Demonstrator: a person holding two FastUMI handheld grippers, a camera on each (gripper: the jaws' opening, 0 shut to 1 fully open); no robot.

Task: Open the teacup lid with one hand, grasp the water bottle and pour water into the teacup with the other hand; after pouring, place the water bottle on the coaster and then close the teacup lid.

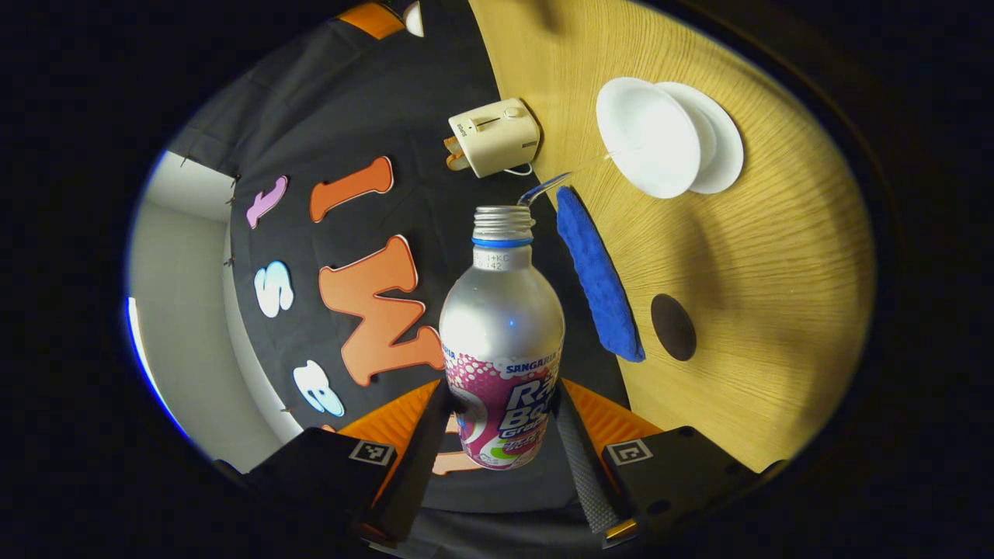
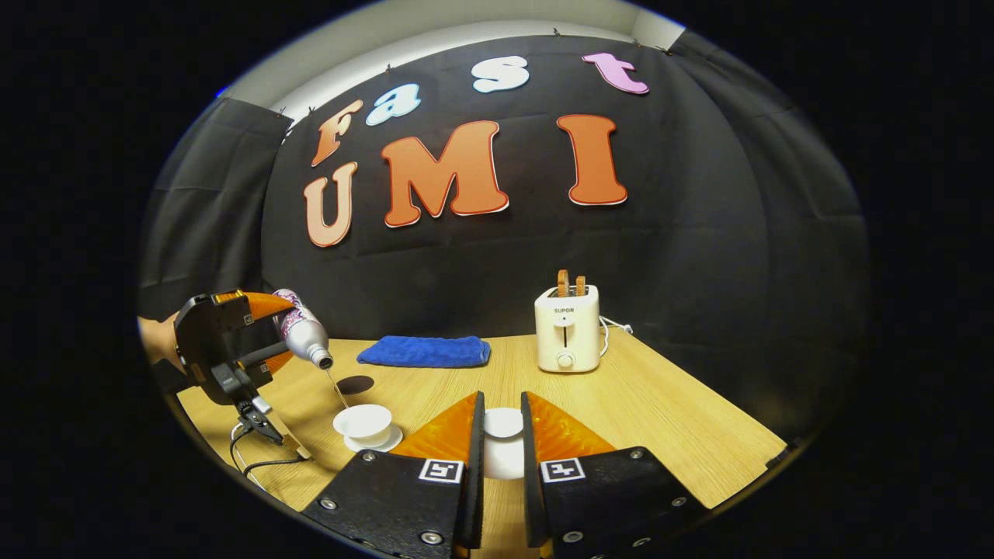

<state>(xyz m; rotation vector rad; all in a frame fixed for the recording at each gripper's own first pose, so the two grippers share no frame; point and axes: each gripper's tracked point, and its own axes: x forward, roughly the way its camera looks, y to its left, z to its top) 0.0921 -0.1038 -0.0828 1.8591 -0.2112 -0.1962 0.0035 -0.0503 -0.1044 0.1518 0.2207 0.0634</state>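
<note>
Wooden tabletop (image 2: 637, 411) is carrying the open teacup (image 2: 363, 423), into which the left hand-held gripper (image 1: 505, 435), pinching the tilted water bottle (image 1: 501, 341), is pouring, while the right hand-held gripper (image 2: 502, 442) is clamping the white lid (image 2: 503, 423).

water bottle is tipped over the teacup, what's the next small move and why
Probably hold the tilt briefly, then level the water bottle. The left gripper has it tipped, a thin stream falls from its mouth into the open teacup, and the right gripper holds the lid aside; the coaster lies bare.
</note>
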